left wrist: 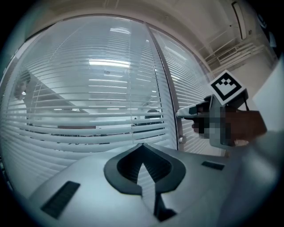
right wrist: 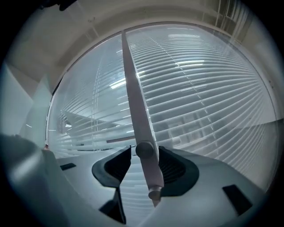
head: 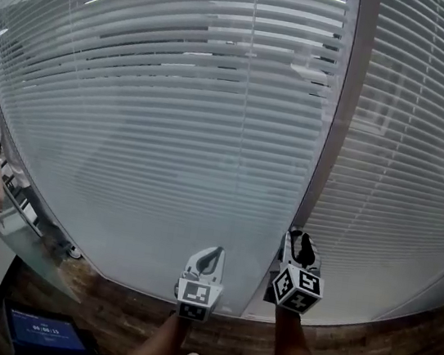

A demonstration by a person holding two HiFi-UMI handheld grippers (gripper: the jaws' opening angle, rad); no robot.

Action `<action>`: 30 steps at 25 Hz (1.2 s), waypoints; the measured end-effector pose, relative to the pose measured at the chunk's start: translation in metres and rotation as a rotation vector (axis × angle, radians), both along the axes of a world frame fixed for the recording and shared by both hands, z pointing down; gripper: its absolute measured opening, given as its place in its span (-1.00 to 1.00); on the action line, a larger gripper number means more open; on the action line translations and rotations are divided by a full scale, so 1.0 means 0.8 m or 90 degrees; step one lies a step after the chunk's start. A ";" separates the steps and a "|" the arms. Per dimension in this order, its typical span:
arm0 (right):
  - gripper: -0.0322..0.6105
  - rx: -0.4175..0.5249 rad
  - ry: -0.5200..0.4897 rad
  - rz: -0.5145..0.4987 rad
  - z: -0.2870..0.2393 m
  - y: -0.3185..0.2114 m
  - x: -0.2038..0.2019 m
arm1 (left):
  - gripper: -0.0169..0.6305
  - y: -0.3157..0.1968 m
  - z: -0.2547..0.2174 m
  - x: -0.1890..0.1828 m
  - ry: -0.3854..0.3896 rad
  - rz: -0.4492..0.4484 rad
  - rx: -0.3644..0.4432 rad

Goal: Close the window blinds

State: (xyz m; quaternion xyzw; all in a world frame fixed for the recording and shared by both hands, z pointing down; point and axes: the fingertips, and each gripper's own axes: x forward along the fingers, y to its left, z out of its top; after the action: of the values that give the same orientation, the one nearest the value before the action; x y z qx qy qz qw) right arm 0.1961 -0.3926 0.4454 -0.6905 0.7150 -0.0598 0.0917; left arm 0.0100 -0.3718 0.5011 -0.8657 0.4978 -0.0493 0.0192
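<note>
Glass (head: 116, 223) covers the blinds (head: 178, 83), a knob (right wrist: 144, 150) between the right tongs (head: 302, 241).

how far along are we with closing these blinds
Partly done: the blinds have tilted slats, but the left gripper view shows gaps with the room visible behind. In hand: the right gripper stands open around the knob on the frame post, not pinching it. The left gripper is shut and empty. Left: probably turning the knob until the gaps vanish.

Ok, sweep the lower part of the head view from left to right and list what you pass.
lit screen → left gripper → right gripper
</note>
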 end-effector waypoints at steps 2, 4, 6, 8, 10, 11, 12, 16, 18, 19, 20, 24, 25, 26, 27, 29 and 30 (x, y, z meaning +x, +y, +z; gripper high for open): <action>-0.35 0.000 -0.003 -0.002 0.000 -0.004 0.001 | -0.97 0.000 -0.003 0.000 0.001 0.000 0.005; -0.49 0.010 0.010 0.003 -0.004 -0.002 0.001 | -0.97 -0.001 0.001 -0.003 0.001 -0.006 0.004; -0.50 0.017 0.022 0.001 -0.006 -0.002 0.000 | -0.97 -0.002 0.003 -0.005 0.000 -0.009 0.002; -0.51 0.019 0.033 -0.001 -0.006 -0.002 0.000 | -0.97 -0.002 0.003 -0.007 0.000 -0.011 0.003; -0.51 0.012 0.071 0.005 -0.005 -0.002 0.000 | -0.97 -0.002 0.004 -0.008 0.000 -0.012 0.001; -0.51 0.005 0.108 0.010 -0.005 -0.002 -0.001 | -0.97 -0.003 0.004 -0.009 -0.001 -0.012 -0.001; -0.51 -0.002 0.153 0.017 -0.007 -0.001 -0.002 | -0.97 -0.003 0.005 -0.009 -0.002 -0.011 -0.003; -0.51 -0.006 0.270 0.028 -0.011 0.000 -0.008 | -0.97 -0.002 0.007 -0.009 -0.006 -0.008 -0.005; -0.51 0.005 0.335 0.030 -0.009 -0.002 -0.010 | -0.97 -0.002 0.009 -0.011 -0.005 -0.011 -0.008; -0.51 0.006 0.370 0.031 -0.008 -0.003 -0.011 | -0.97 -0.003 0.010 -0.013 -0.005 -0.012 -0.010; -0.51 0.002 0.402 0.031 -0.007 -0.003 -0.012 | -0.97 -0.004 0.012 -0.014 -0.007 -0.013 -0.012; -0.51 -0.015 0.528 0.038 -0.009 0.001 -0.017 | -0.97 -0.005 0.008 -0.013 -0.005 -0.014 -0.009; -0.51 -0.012 0.564 0.039 -0.008 0.000 -0.018 | -0.97 -0.006 0.008 -0.012 -0.004 -0.012 -0.008; -0.51 -0.009 0.601 0.040 -0.007 -0.001 -0.018 | -0.97 -0.007 0.009 -0.010 -0.004 -0.011 -0.008; -0.51 -0.006 0.634 0.038 -0.006 -0.001 -0.019 | -0.97 -0.008 0.011 -0.010 -0.007 -0.010 -0.008; -0.51 -0.004 0.688 0.031 -0.004 0.000 -0.020 | -0.97 -0.009 0.014 -0.008 -0.011 -0.007 -0.010; -0.51 -0.005 0.717 0.030 -0.003 0.000 -0.021 | -0.97 -0.008 0.013 -0.006 -0.012 -0.005 -0.010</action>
State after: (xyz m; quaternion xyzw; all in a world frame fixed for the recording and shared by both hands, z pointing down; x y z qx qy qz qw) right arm 0.1795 -0.3923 0.4431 -0.6320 0.6375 0.3177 -0.3055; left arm 0.0049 -0.3784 0.5114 -0.8635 0.5004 -0.0614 0.0168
